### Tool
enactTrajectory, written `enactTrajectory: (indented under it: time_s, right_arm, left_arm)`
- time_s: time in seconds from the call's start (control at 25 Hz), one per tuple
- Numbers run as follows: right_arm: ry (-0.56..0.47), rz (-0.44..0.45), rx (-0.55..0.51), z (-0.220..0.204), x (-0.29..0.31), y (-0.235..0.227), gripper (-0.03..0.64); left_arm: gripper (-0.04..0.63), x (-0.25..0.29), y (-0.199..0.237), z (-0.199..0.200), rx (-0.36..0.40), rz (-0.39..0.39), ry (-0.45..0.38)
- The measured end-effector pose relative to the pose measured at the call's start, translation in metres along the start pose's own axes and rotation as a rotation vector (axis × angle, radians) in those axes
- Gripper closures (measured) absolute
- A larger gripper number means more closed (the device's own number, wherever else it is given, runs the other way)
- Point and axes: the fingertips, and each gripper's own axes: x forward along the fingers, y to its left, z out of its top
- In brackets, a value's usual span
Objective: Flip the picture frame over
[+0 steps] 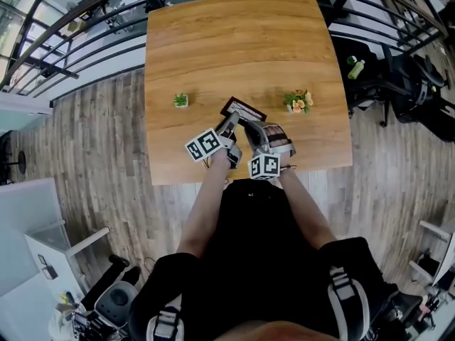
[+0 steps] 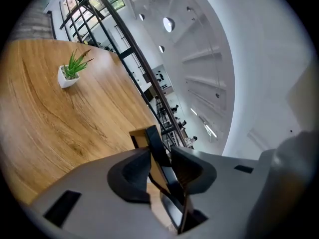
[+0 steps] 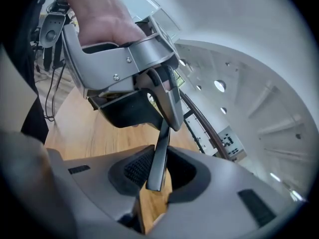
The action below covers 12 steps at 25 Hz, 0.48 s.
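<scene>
The black picture frame [image 1: 244, 110] is tilted up off the wooden table [image 1: 234, 41] near its front edge, held between my two grippers. My left gripper [image 1: 229, 128] is shut on one end; in the left gripper view the frame's [image 2: 149, 143] black edge and brown back stand pinched in my left gripper [image 2: 162, 171]. My right gripper [image 1: 250, 130] is shut on the other end. In the right gripper view the thin frame [image 3: 160, 153] stands edge-on inside my right gripper [image 3: 158, 171], with the left gripper [image 3: 149, 83] and a hand above it.
A small green plant in a white pot [image 1: 180, 100] [image 2: 70, 71] stands left of the frame, and a pot with orange flowers [image 1: 298, 101] stands to its right. A black railing [image 1: 85, 20] runs behind the table. A chair with a green bottle [image 1: 355, 68] stands at the right.
</scene>
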Motion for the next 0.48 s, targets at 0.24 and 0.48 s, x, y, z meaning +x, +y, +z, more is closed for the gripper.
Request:
enactTrajectory:
  time_s: [0.24, 0.48]
  right_arm:
    - [0.033, -0.009, 0.051, 0.0047, -0.0007, 0.0051, 0.520]
    - [0.036, -0.010, 0.174, 0.0096, -0.0029, 0.0057, 0.512]
  left_arm:
    - [0.471, -0.0004, 0.0011, 0.0009, -0.056, -0.076, 0.037]
    - [0.483, 0.0014, -0.0007, 0.0027, -0.093, -0.153, 0.067]
